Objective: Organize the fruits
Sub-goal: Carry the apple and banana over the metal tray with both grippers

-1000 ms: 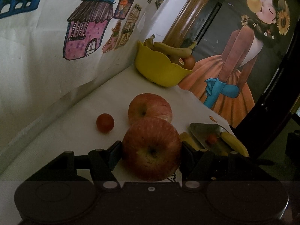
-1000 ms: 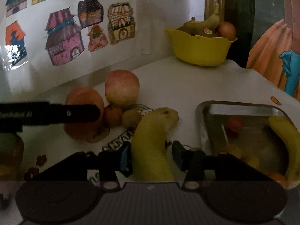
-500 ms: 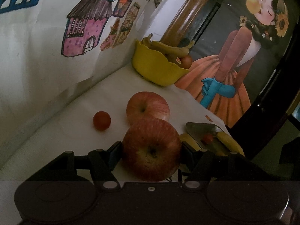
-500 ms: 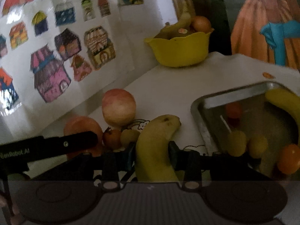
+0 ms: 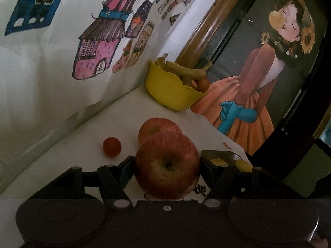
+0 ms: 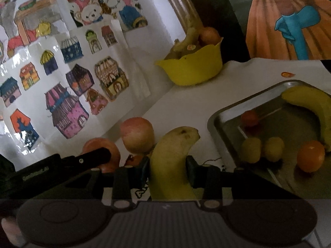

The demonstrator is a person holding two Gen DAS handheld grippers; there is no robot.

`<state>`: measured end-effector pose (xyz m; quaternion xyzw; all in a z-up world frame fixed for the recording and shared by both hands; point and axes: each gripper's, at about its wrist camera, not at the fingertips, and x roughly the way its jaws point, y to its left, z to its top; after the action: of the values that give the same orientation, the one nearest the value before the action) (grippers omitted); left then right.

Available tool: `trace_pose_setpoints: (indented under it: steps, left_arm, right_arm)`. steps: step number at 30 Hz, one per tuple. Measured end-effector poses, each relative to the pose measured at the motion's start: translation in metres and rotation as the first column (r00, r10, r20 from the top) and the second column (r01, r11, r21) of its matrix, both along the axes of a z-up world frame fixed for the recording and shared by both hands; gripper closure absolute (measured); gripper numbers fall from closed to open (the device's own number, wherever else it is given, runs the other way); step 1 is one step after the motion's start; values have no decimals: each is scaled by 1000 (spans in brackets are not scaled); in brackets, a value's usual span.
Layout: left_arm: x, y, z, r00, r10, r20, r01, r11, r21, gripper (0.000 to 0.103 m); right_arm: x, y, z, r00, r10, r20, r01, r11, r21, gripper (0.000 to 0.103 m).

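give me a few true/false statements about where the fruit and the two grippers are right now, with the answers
1. The left gripper is shut on an apple. True.
2. The right gripper holds an orange. False: it is shut on a banana.
3. The metal tray already holds a banana. True.
4. The yellow bowl is empty. False: bananas and a round orange-brown fruit sit in it.
5. A small red fruit lies on the table left of the held apple, in the left wrist view. True.
6. The held banana rests inside the tray. False: it is outside, left of the tray.
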<state>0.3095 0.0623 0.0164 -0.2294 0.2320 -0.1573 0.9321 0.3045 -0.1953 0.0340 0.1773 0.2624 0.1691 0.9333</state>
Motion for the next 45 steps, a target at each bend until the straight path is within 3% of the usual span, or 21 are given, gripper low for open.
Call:
trace_pose_setpoints:
  steps: [5, 14, 17, 26, 30, 36, 42, 45]
  left_arm:
    - [4, -2, -3, 999, -13, -32, 13, 1000, 3, 35]
    - [7, -5, 0, 999, -29, -19, 28, 999, -27, 35]
    - [9, -10, 8, 999, -37, -11, 36, 998, -51, 35]
    - [18, -62, 43, 994, -105, 41, 106, 994, -18, 35]
    - [26, -89, 51, 985, -169, 47, 170, 985, -17, 35]
    - [47, -125, 41, 976, -217, -8, 216, 974, -69, 35]
    - [50, -150, 27, 963, -269, -10, 267, 960, -90, 35]
    - [49, -155, 20, 958, -286, -13, 284, 954, -93, 35]
  right_arm:
    - [-3, -4, 1, 1000, -2, 6, 2, 1000, 31, 61]
    - [-4, -8, 0, 1000, -22, 6, 22, 999, 40, 61]
    - [-6, -11, 2, 999, -30, 19, 29, 998, 51, 61]
    - [-17, -43, 23, 988, -117, 97, 105, 987, 122, 61]
    - [-19, -70, 27, 970, -217, 108, 199, 968, 155, 61]
    - [-22, -112, 25, 927, -363, 93, 341, 920, 196, 61]
    - [-23, -139, 19, 887, -457, 62, 437, 875, 207, 61]
    - [-21, -142, 16, 883, -466, 53, 450, 873, 188, 61]
